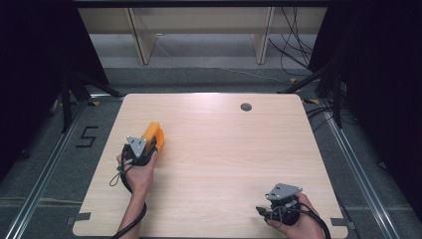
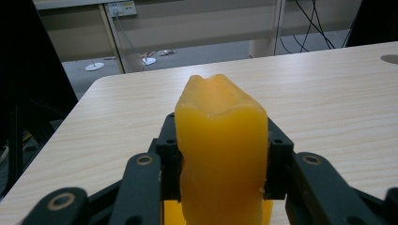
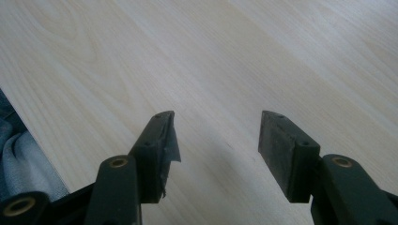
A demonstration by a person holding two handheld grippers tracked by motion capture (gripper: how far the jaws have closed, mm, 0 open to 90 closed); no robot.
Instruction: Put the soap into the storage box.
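Note:
An orange-yellow soft block [image 2: 220, 154] stands between the jaws of my left gripper [image 2: 220, 159], and both black pads press on its sides. From above, the same orange block [image 1: 154, 133] sticks out ahead of the left gripper [image 1: 149, 142] on the left part of the wooden table [image 1: 224, 144]. My right gripper [image 1: 263, 209] rests near the table's front right edge, held by a hand. Its jaws [image 3: 216, 140] stand apart with bare wood between them.
A small round grey cable port [image 1: 246, 106] sits in the tabletop near the far edge. Beyond the table are shelf legs [image 1: 142, 45] and loose cables [image 1: 293, 55] on the floor. Dark stands flank both sides.

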